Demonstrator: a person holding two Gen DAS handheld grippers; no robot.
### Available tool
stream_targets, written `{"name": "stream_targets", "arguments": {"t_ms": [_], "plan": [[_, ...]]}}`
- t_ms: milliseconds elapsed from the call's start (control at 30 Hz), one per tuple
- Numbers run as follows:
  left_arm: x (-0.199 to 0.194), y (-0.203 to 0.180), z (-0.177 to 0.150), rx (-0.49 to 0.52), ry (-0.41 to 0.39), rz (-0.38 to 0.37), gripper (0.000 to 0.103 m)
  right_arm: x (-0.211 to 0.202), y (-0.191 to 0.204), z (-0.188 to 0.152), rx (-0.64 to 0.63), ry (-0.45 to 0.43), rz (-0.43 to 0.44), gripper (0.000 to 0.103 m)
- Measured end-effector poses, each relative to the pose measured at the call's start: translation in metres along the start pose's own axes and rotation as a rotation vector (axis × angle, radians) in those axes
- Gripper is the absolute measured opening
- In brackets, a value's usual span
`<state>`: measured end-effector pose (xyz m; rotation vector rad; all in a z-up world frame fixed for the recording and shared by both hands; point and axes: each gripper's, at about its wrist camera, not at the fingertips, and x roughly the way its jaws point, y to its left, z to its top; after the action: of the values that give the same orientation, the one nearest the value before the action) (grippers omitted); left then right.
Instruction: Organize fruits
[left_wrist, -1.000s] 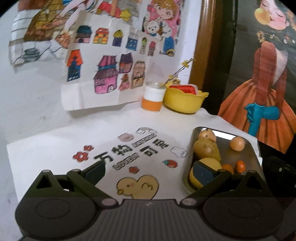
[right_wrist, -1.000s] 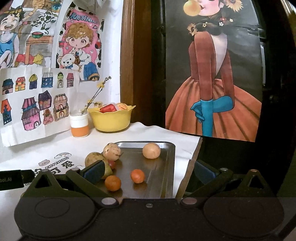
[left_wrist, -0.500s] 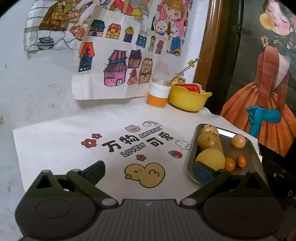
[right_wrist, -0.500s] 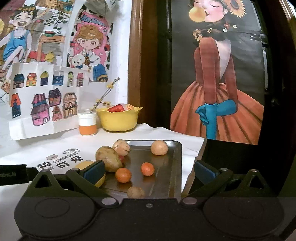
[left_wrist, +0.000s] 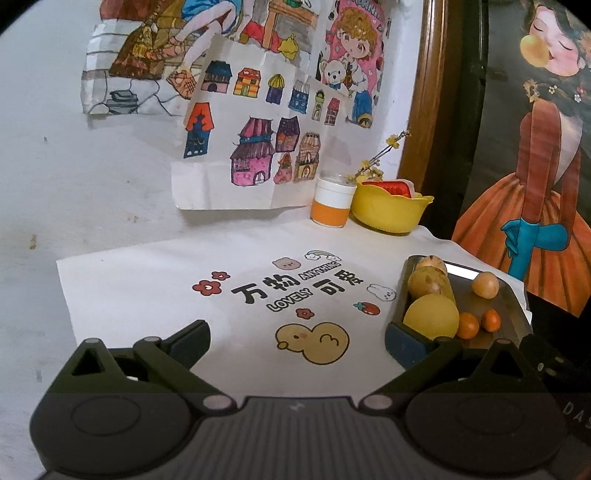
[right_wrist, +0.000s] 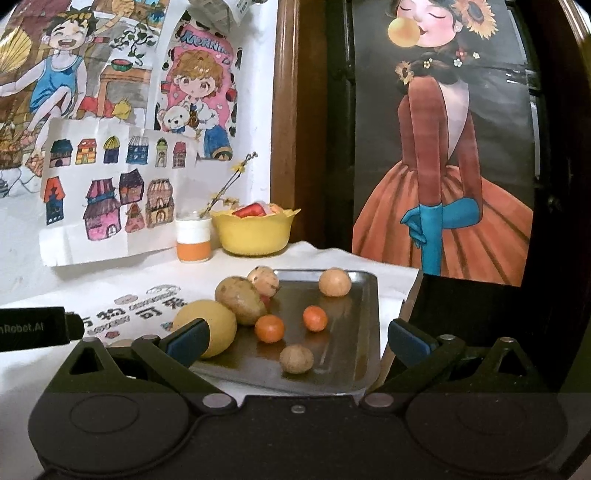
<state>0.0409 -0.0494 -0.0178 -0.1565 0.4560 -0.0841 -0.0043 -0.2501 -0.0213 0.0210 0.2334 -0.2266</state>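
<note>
Steel tray (right_wrist: 364, 332) sits at the right edge of a white printed cloth (left_wrist: 155, 280), and it carries all the loose fruit. A big yellow round fruit (right_wrist: 216, 325) lies at the tray's near left edge, with a brownish oblong fruit (right_wrist: 238, 299) touching it from behind and a speckled round one (right_wrist: 263, 281) beyond that. Two small oranges (right_wrist: 269, 328) (right_wrist: 315, 318) lie near each other in the middle of the tray. A tan round fruit (right_wrist: 334, 282) rests near the far rim, and another small brown one (right_wrist: 296, 359) lies toward the near rim.

At the back of the cloth, against the wall, a yellow bowl (right_wrist: 255, 232) holds something red, and an orange and white cup (right_wrist: 193, 240) with a flowering twig stands just beside it.

Both tools have their fingers spread wide and grip nothing. The left gripper (left_wrist: 299, 341) hovers over the cloth's duck print, its right finger just beside the tray's near left corner. The right gripper (right_wrist: 297, 338) hovers over the tray's near end, its left finger in front of the yellow fruit; whether they touch cannot be told.
</note>
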Motion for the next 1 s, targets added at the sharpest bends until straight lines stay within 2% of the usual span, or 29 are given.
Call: {"name": "stream_targets", "arguments": {"t_ms": [233,500,667,1000], "plan": [[-0.013,0.004,-0.004,-0.002,-0.033,0.018,0.103,-0.013,0.002,-0.005,0.014,0.007,0.022,0.102],[-0.022,0.007,-0.011,0.005,-0.055,0.003,0.103,-0.023,0.005,-0.010,0.027,0.004,0.033,0.102],[-0.030,0.013,-0.015,0.015,-0.085,0.028,0.103,-0.032,0.009,-0.013,0.013,-0.011,0.061,0.102],[-0.045,0.019,-0.021,0.042,-0.086,0.035,0.103,-0.039,0.015,-0.018,0.005,0.027,0.072,0.102]]}}
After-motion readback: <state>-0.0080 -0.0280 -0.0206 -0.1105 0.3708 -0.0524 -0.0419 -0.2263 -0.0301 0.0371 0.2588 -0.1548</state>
